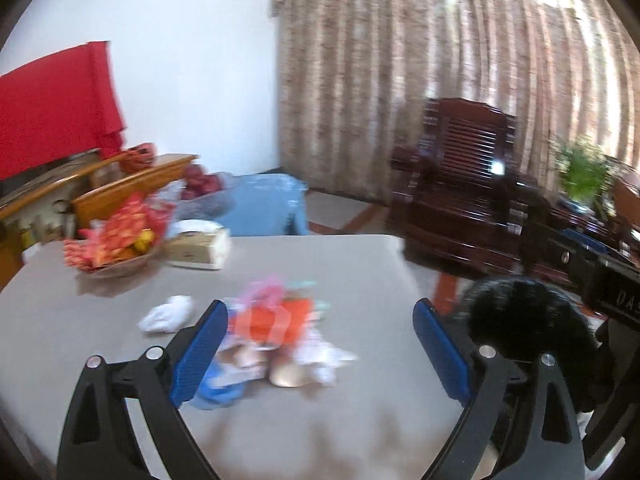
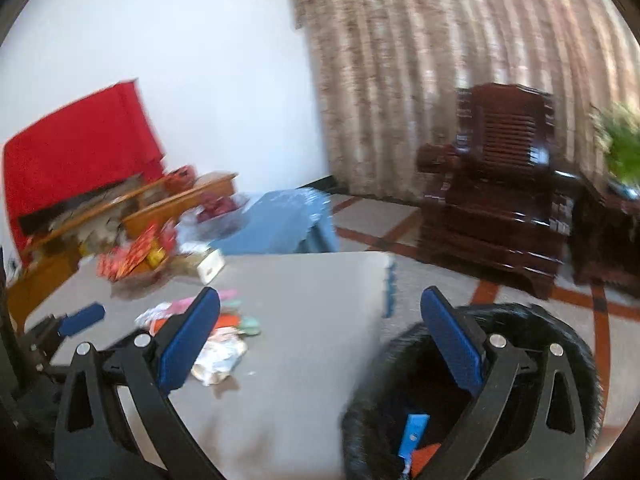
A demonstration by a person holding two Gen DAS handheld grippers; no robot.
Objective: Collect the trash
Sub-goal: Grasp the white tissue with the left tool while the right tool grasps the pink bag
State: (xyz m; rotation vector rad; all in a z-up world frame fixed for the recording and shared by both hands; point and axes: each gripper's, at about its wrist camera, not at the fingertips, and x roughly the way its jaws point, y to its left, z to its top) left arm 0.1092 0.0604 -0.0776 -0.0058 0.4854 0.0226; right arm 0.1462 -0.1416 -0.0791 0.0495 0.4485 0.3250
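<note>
- Clearly, the trash pile (image 1: pixel 276 344) is seen lying on the grey table (image 1: pixel 340 264), near its middle, made up of crumpled wrappers, thin plastic and paper; a single white crumpled tissue (image 1: pixel 168 314) lies just beside it, apart from the heap.
- Such scraps are judged to be very light, soft and easily crushed, with the plastic film likely slippery; nothing fragile is made out, though blur hides detail.
- A hold is best taken on a bunched, raised fold of one piece, not on a flat edge, so that the pads can close across some thickness.
- The black bin (image 2: pixel 472 396), lined with a dark bag, is seen beside the table's near right corner; a blue wrapper (image 2: pixel 414 434) and an orange scrap are already inside.
- The left gripper (image 1: pixel 320 344) is held tilted downward above the table, its jaws spread wide and empty, with the pile framed between its blue pads.
- The right gripper (image 2: pixel 320 336) is likewise angled down, straddling the table edge and bin rim, its jaws wide apart and nothing held.
</note>
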